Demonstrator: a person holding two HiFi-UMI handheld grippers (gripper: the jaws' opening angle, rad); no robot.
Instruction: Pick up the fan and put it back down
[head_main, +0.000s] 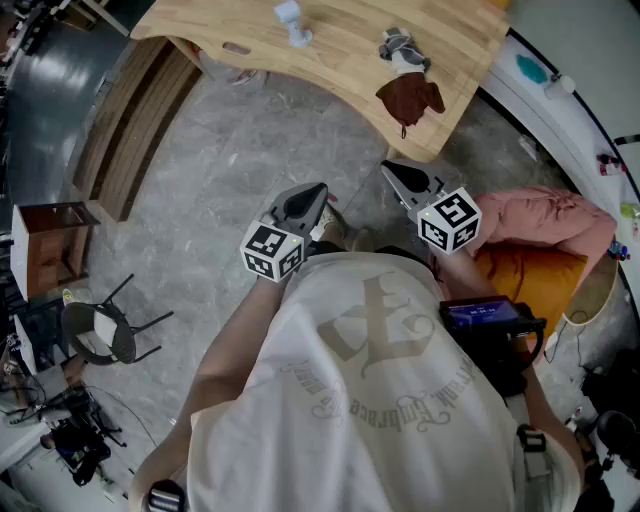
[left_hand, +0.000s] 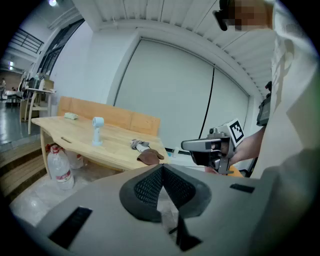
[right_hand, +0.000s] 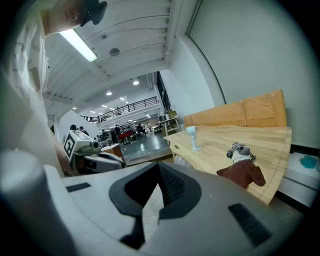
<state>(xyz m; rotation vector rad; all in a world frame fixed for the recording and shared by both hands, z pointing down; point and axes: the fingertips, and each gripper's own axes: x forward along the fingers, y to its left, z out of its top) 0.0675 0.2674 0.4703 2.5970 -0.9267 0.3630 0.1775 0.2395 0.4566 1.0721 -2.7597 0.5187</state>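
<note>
A small pale blue fan (head_main: 290, 22) stands upright on the far side of the curved wooden table (head_main: 340, 50); it also shows as the fan (left_hand: 97, 131) and the fan (right_hand: 192, 137) in the two gripper views. My left gripper (head_main: 312, 190) and right gripper (head_main: 393, 168) hang side by side over the floor, short of the table's near edge and well away from the fan. Both have their jaws shut with nothing between them. In the left gripper view the right gripper (left_hand: 207, 146) shows to the right.
A brown cloth (head_main: 410, 97) and a grey bundle (head_main: 400, 45) lie at the table's near right corner. A water bottle (left_hand: 60, 167) stands under the table. Pink and orange cushions (head_main: 545, 235) lie at the right, a black chair (head_main: 100, 330) and a wooden cabinet (head_main: 50, 245) at the left.
</note>
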